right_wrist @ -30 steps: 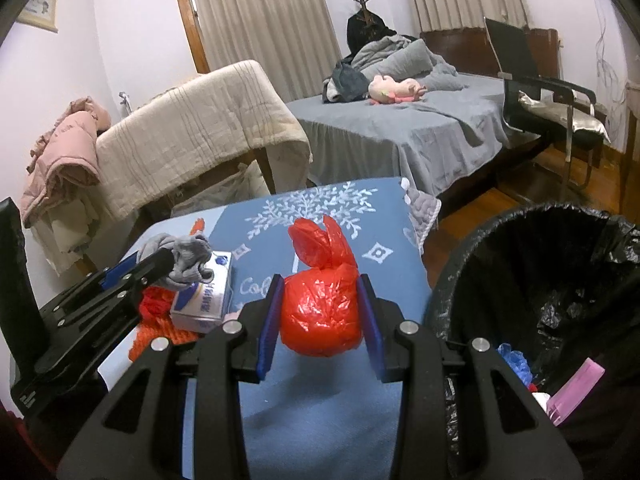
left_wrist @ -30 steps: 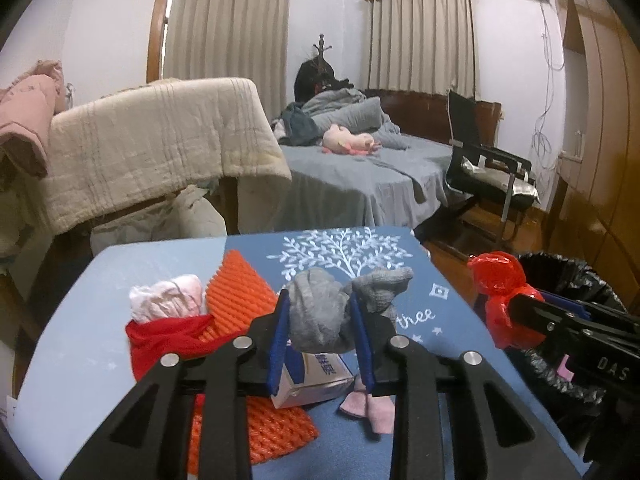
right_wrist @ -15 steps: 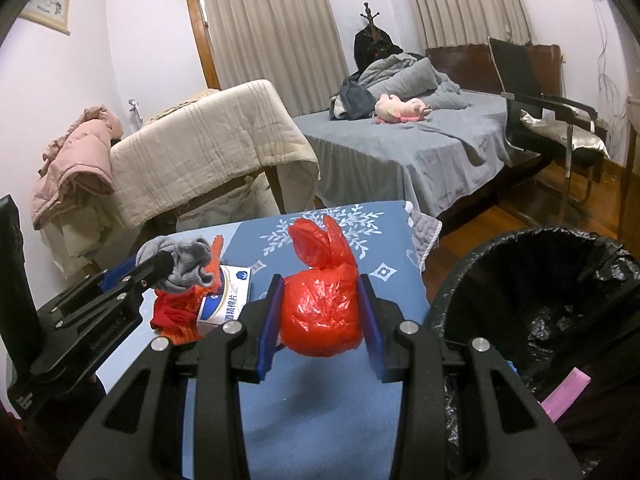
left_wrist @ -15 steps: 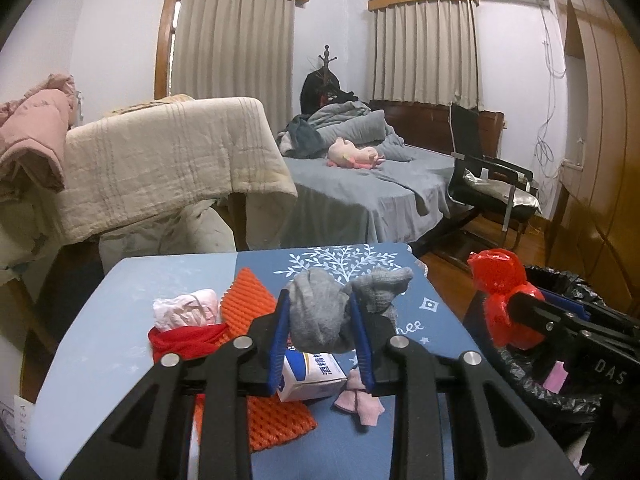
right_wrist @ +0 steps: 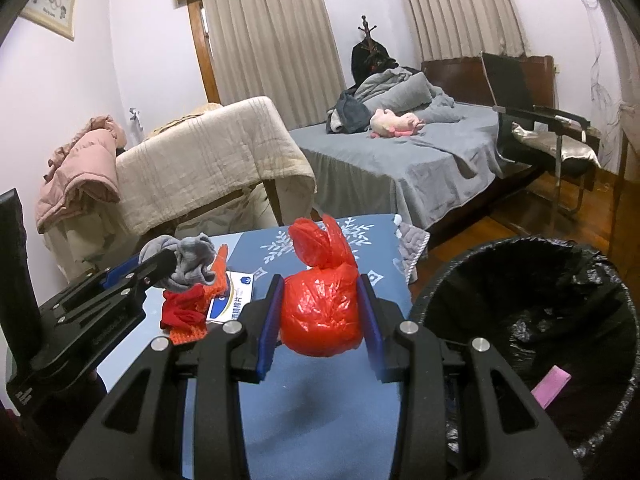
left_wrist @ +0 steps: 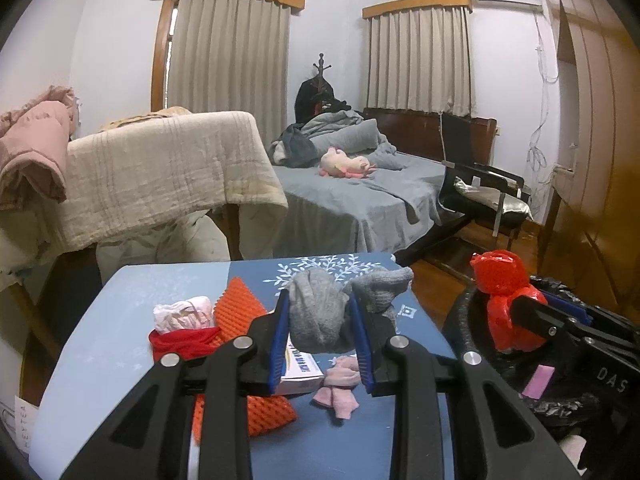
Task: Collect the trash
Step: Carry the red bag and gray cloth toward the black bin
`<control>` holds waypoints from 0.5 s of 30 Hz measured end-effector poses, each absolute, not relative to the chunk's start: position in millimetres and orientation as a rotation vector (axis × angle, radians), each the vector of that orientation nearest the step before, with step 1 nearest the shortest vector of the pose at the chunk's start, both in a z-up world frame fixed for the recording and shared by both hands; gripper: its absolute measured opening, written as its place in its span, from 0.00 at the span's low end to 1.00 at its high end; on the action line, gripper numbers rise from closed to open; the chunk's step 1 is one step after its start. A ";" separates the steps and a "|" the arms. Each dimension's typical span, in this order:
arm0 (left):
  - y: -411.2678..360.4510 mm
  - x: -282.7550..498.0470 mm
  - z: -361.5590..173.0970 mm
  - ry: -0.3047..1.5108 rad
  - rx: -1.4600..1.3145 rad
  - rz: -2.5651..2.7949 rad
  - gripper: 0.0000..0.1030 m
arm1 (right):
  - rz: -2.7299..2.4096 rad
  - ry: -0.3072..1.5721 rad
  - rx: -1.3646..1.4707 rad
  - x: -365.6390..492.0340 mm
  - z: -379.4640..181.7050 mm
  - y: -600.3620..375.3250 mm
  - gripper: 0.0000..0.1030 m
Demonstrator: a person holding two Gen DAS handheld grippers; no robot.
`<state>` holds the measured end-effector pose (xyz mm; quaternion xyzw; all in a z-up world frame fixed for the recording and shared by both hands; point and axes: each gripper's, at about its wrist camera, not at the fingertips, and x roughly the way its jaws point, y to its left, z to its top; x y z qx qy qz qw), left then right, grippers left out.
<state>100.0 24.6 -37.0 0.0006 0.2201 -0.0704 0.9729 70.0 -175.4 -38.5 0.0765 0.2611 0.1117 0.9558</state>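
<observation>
The left gripper holds a bunched grey sock squeezed between its blue pads, one end flopping over the right finger, clear above the table. The right gripper clamps a knotted red bag, crinkly glossy plastic, round and full, its tied ears sticking up above the pads; it hangs over the table's near edge, just left of the bin.

The bin is round, lined with wrinkled black plastic, and a pink strip lies inside it.

On the blue cloth-covered table, below the sock, lie a small white-and-blue box, a ribbed orange mat, a red cloth, a pale pink wad and a pink scrap.

Beyond stand a beige quilt draped over furniture and a grey bed with a pink plush.
</observation>
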 end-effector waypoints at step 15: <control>-15.0 84.9 -23.7 0.418 0.024 -0.223 0.28 | 0.137 0.482 0.164 42.2 -26.0 -216.9 0.34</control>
